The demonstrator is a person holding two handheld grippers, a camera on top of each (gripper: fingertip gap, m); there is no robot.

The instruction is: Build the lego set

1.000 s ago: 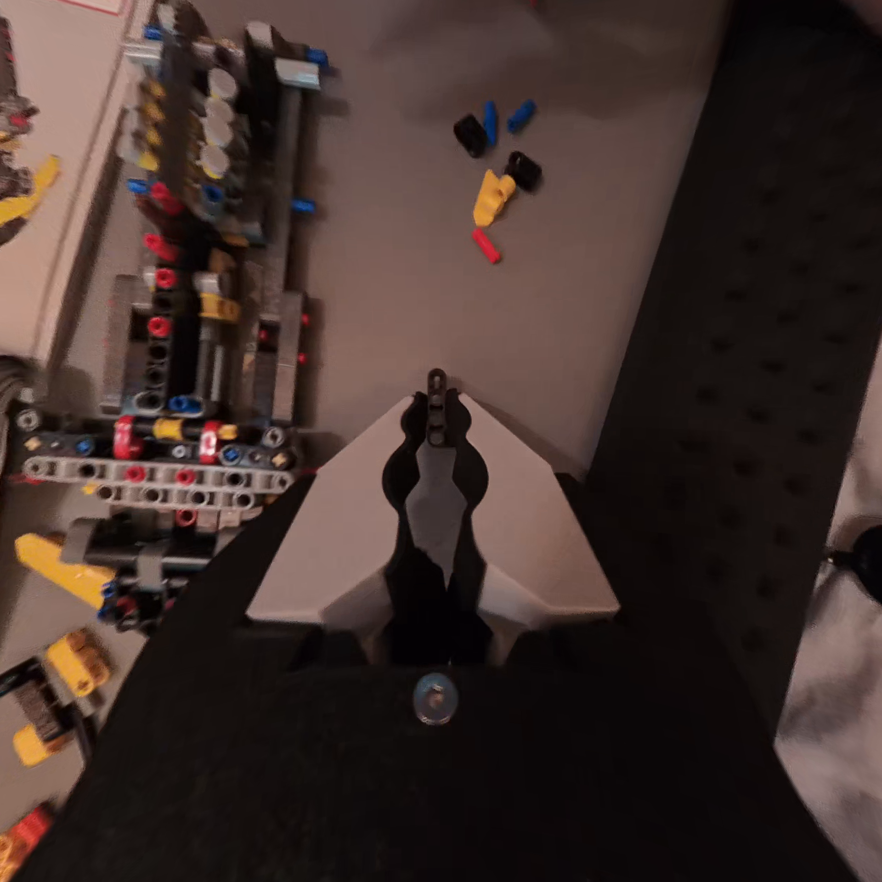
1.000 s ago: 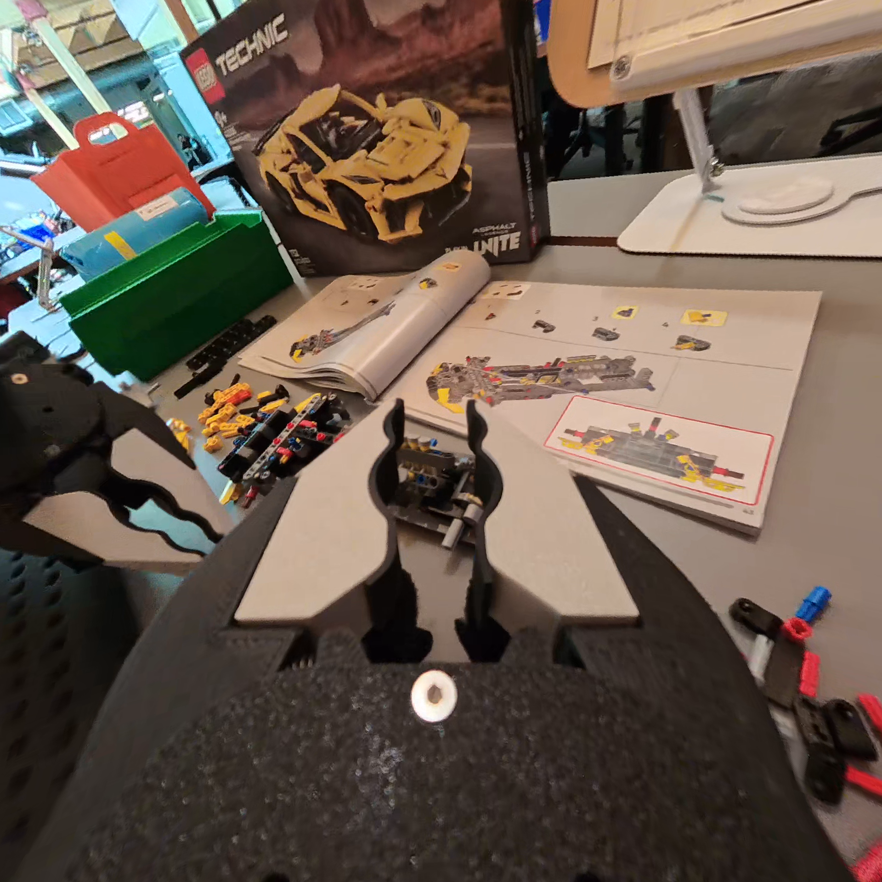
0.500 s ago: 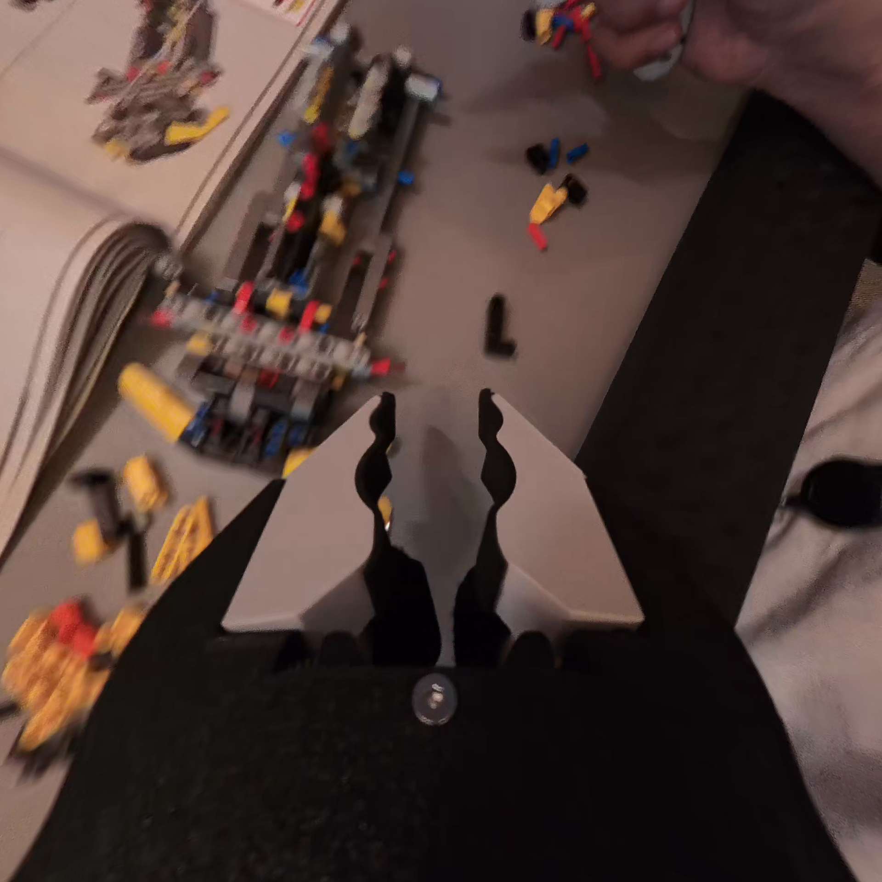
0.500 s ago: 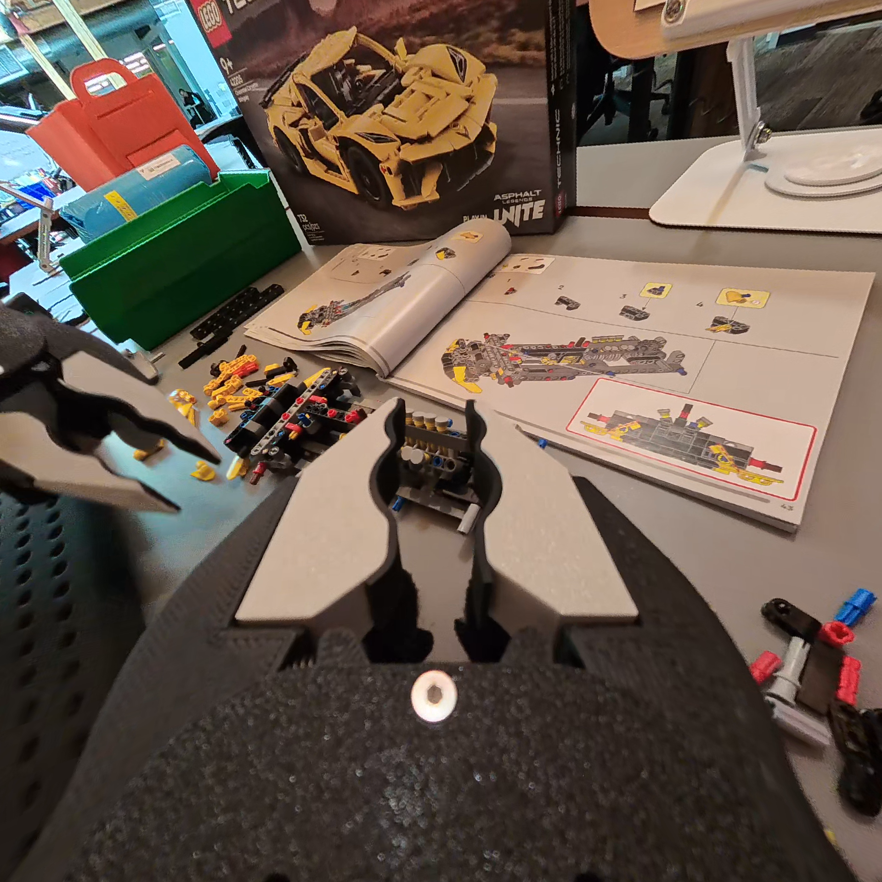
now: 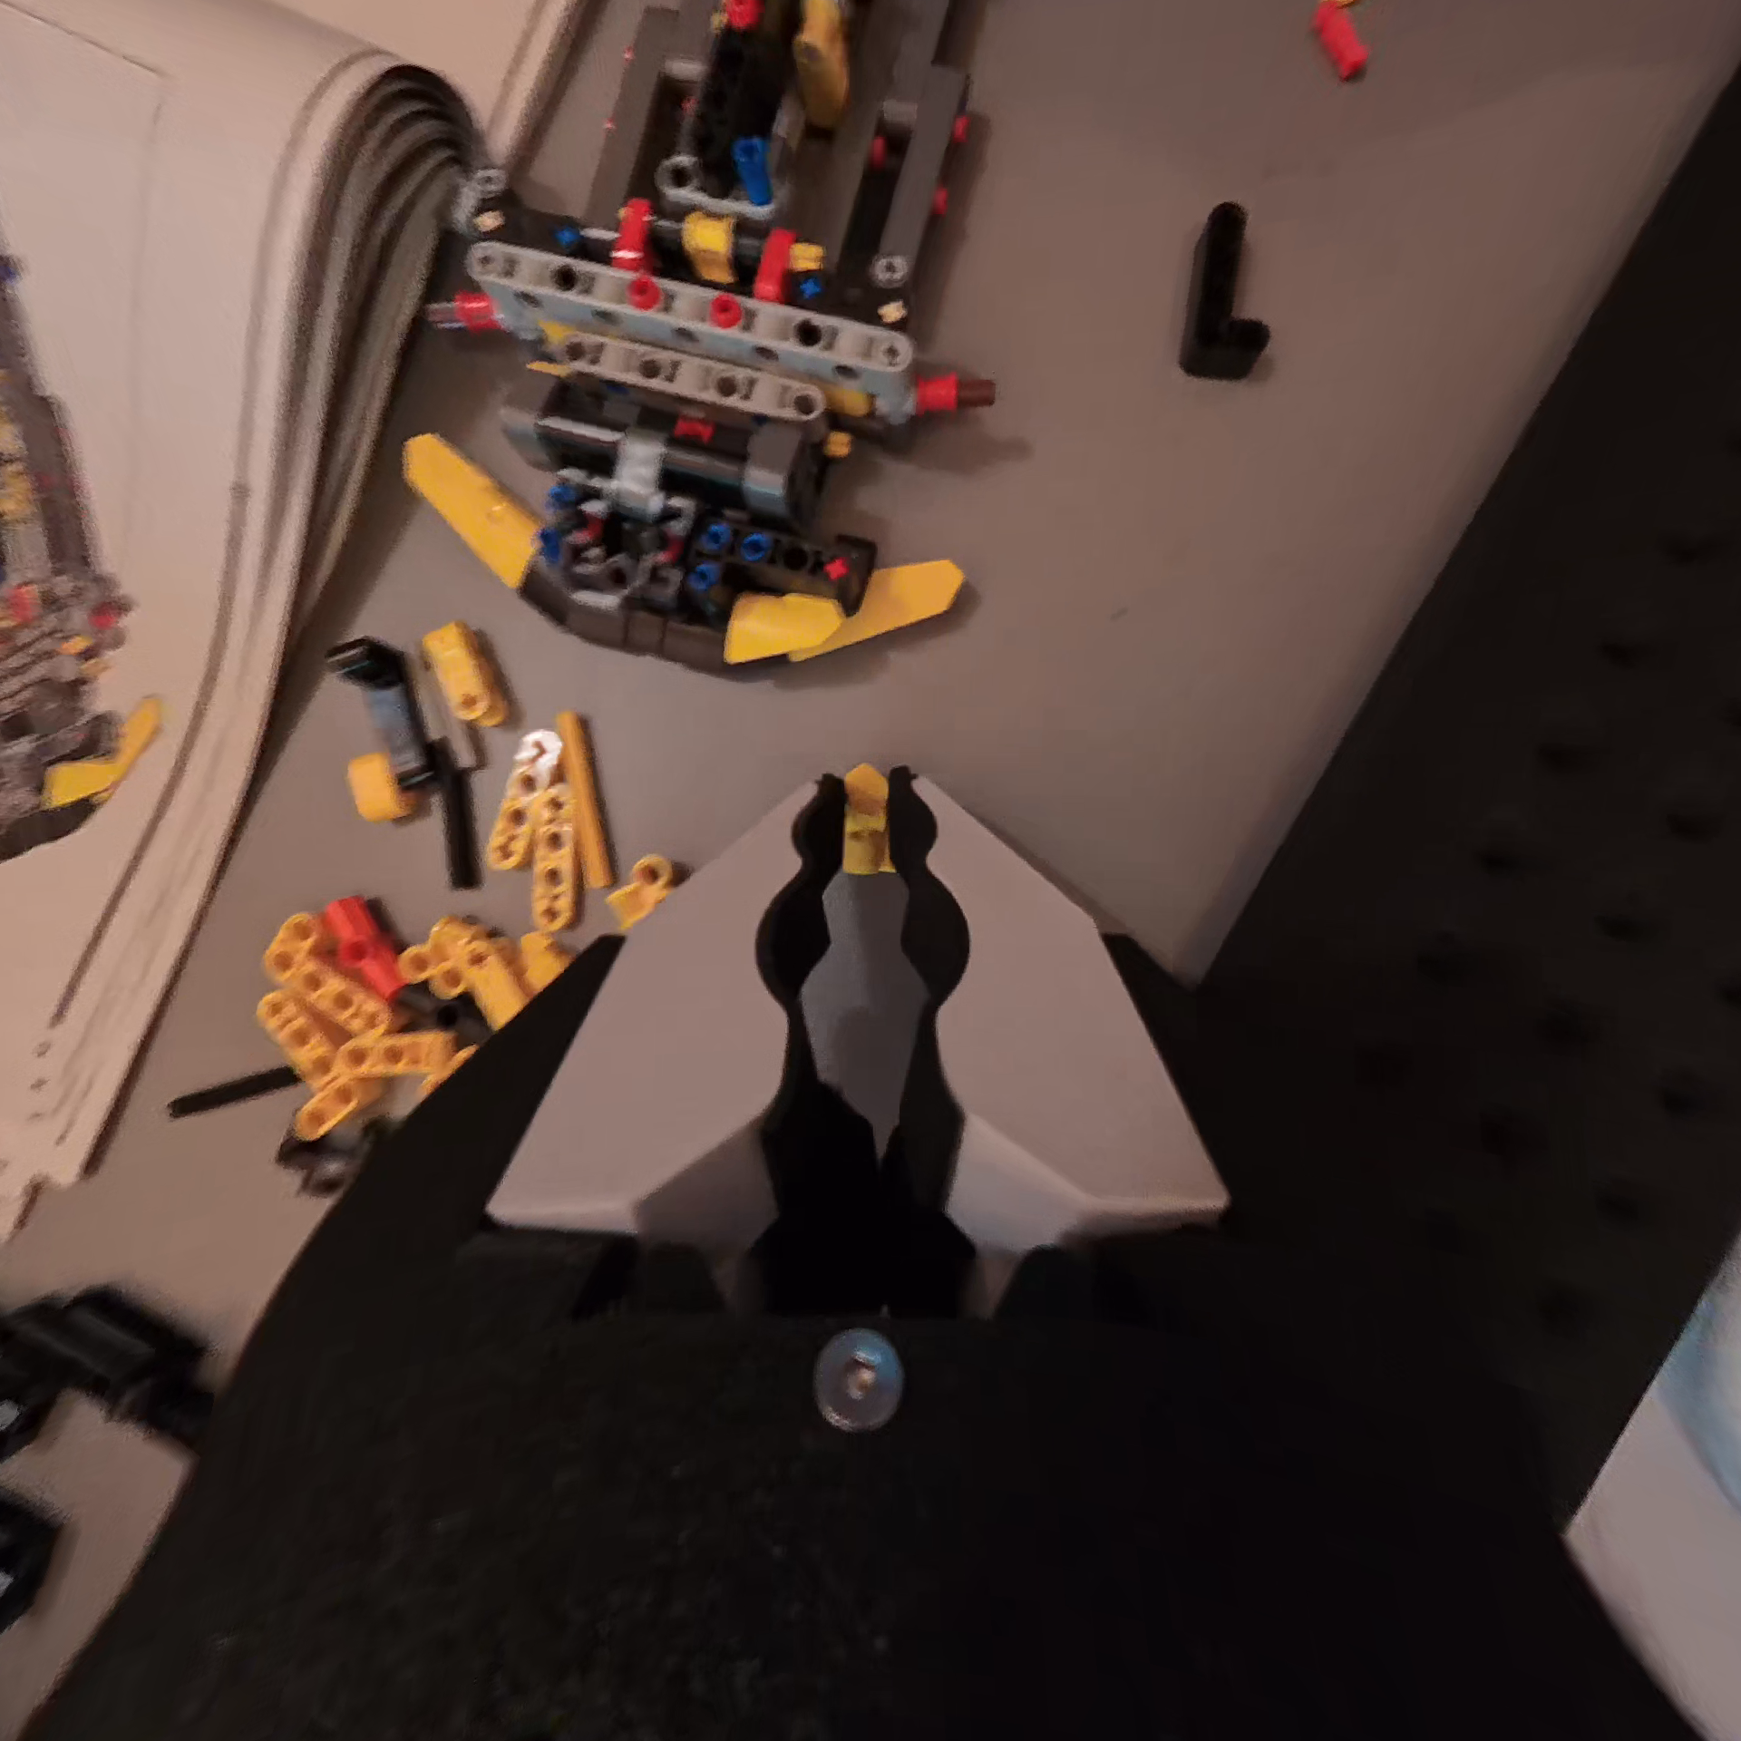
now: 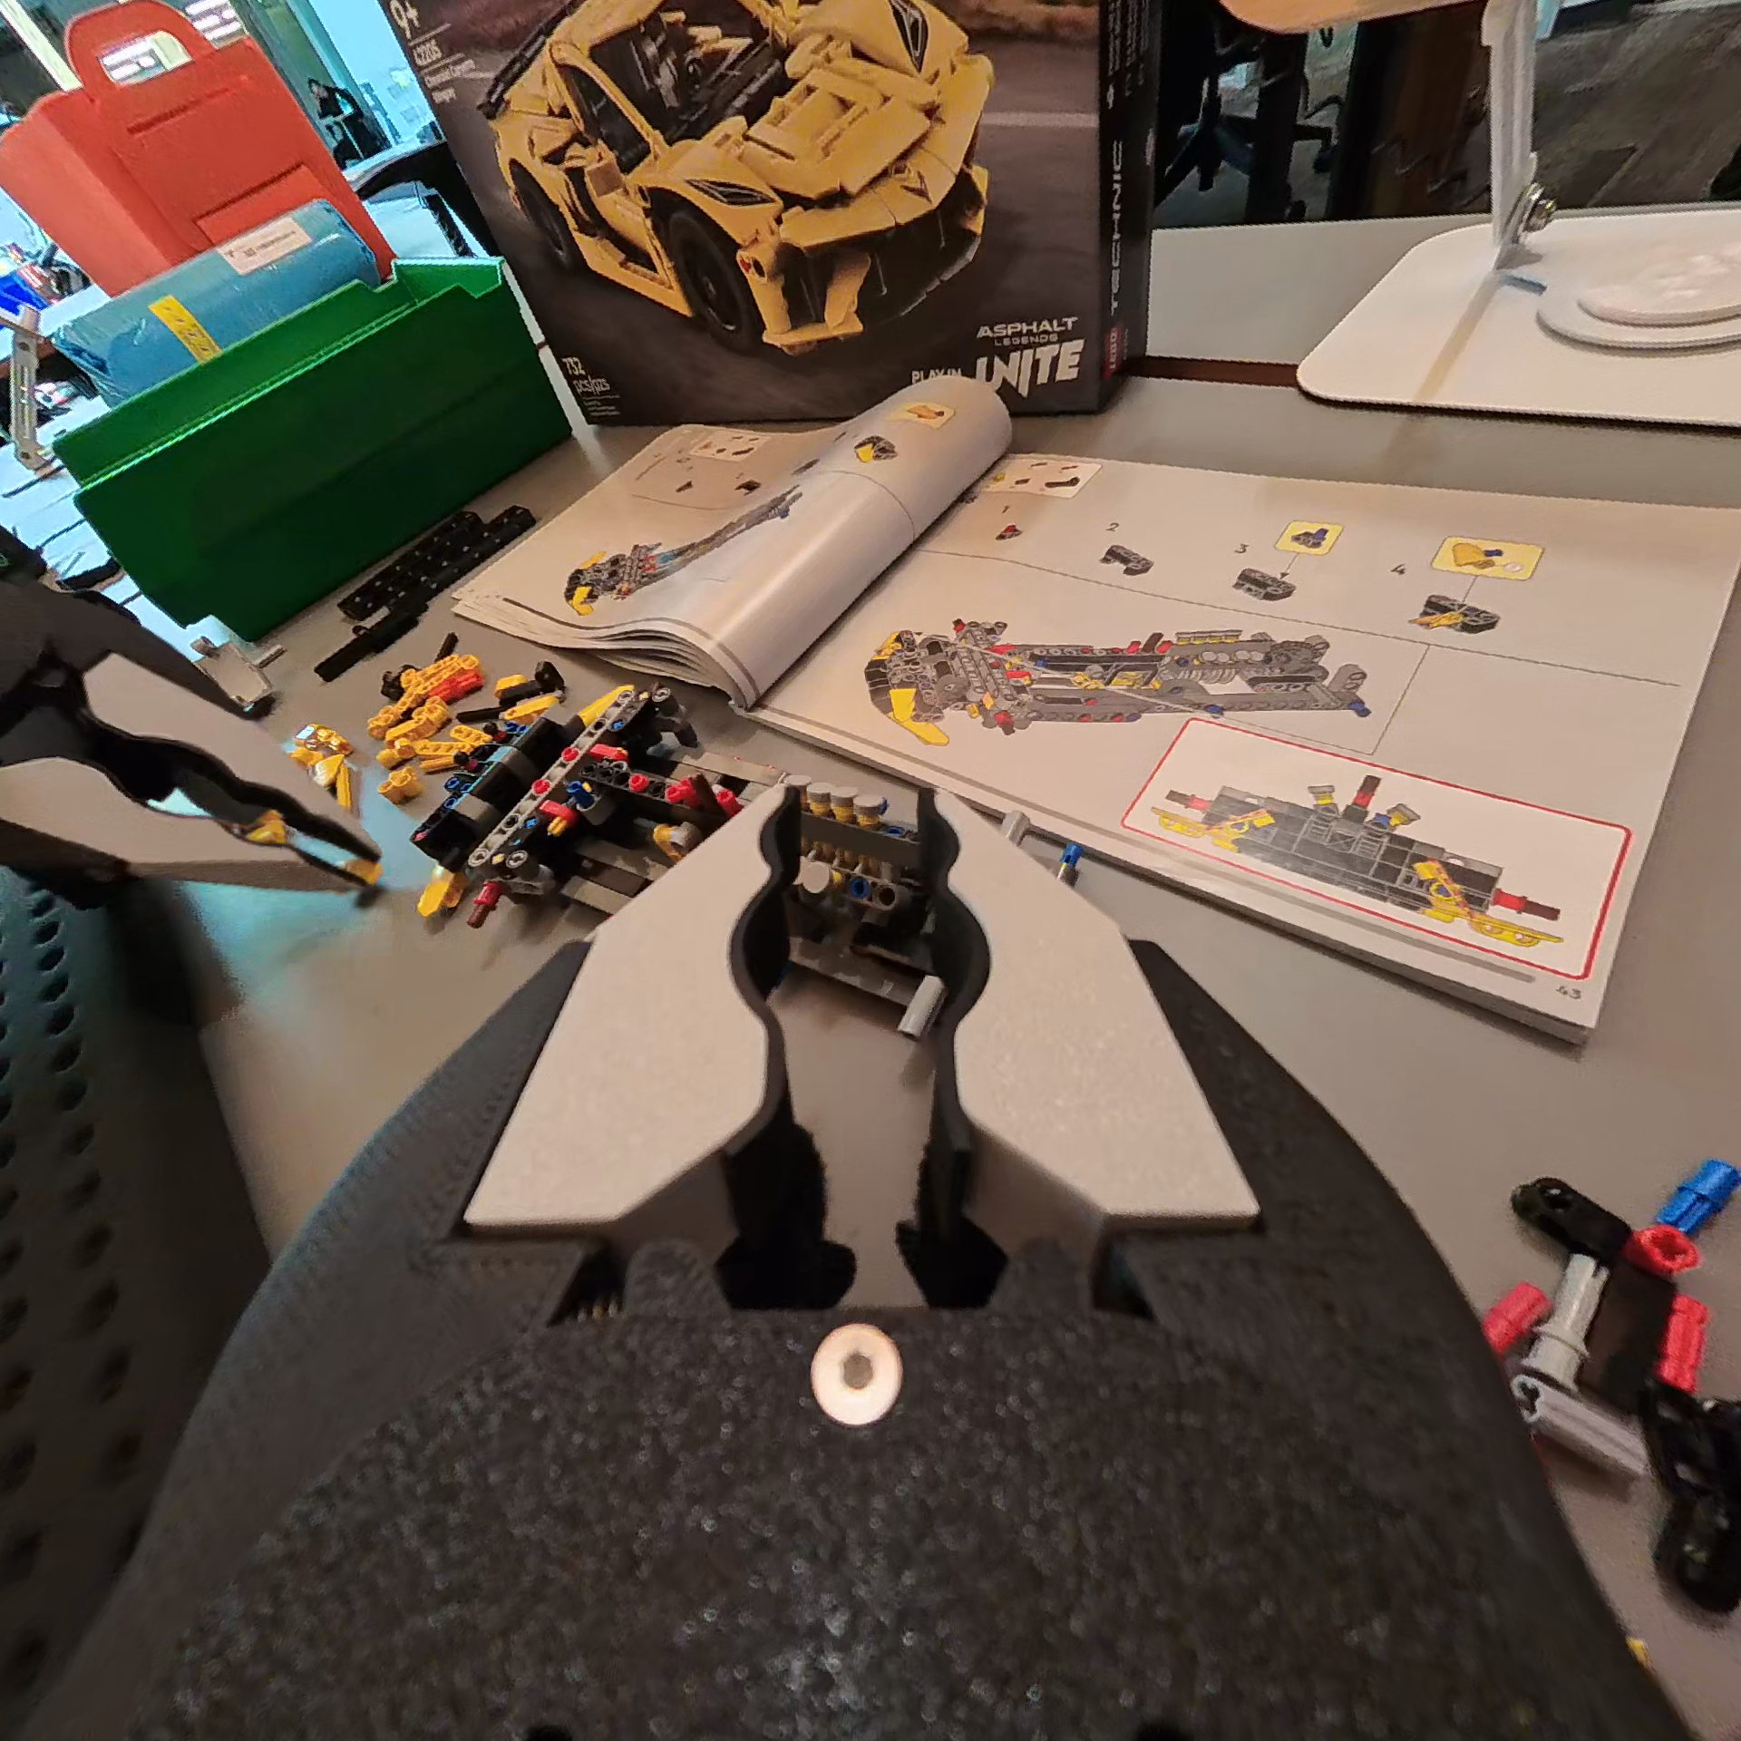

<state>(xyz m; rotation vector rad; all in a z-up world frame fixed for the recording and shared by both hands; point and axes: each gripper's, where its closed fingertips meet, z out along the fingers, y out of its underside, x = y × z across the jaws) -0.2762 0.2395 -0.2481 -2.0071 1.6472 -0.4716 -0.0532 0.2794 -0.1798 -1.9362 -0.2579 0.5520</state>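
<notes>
The partly built car chassis [image 5: 697, 358] lies on the grey table, black and grey with red, blue and yellow parts; it also shows in the right wrist view [image 6: 603, 810]. My left gripper [image 5: 865, 787] is shut on a small yellow piece [image 5: 867, 820], held just short of the chassis's near end. It shows at the left of the right wrist view [image 6: 363, 871], the yellow piece at its tips. My right gripper [image 6: 853, 810] is open and empty, above the table with the chassis's far end seen between its fingers. A black L-shaped beam [image 5: 1220, 301] lies right of the chassis.
A pile of yellow and red loose pieces [image 5: 396, 989] lies left of my left gripper. The open instruction booklet [image 6: 1178, 659], the set's box [image 6: 782, 198] and a green bin [image 6: 311, 452] stand behind. More loose pieces [image 6: 1620, 1319] lie at the right. A white lamp base [image 6: 1545, 330] sits far right. My right fingertips sit around 25 centimeters from my left ones.
My left gripper let go of a black beam, which now lies right of the chassis, opened, moved toward the loose pile and shut on a yellow piece. My right gripper stayed open, drifting slightly.
</notes>
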